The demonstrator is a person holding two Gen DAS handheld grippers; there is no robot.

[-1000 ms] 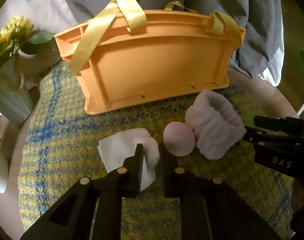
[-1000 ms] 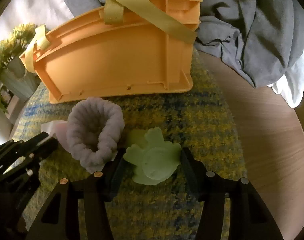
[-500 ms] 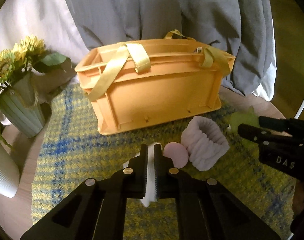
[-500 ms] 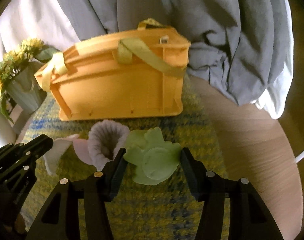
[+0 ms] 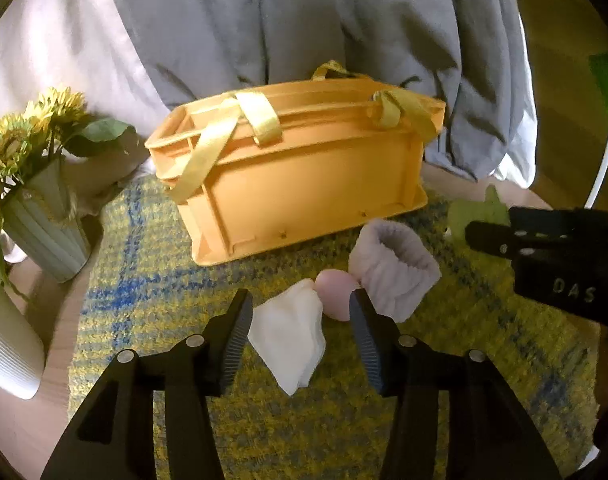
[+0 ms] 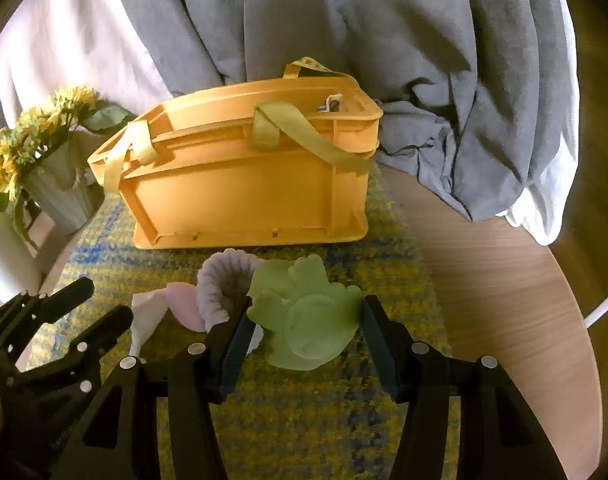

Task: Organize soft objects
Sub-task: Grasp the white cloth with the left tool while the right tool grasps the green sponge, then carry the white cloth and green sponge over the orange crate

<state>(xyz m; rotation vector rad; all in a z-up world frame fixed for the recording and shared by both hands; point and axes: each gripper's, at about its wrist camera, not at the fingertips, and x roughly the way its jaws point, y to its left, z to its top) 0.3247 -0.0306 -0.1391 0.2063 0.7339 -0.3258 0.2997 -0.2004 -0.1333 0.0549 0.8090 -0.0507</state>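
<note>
A green frog-shaped soft toy (image 6: 304, 320) is gripped between the fingers of the right gripper (image 6: 304, 340) above the yellow-and-blue woven mat (image 6: 304, 420). The left gripper (image 5: 299, 332) is held spread wide, its jaws framing a white folded cloth (image 5: 287, 340) lying on the mat without contact. A pink ball (image 5: 336, 294) is seen at the cloth's 1 o'clock, touching a lavender fluffy scrunchie (image 5: 392, 268). An orange plastic crate (image 5: 304, 176) with yellow straps is placed at 12 o'clock, a vase of sunflowers (image 5: 35, 184) at 10 o'clock.
</note>
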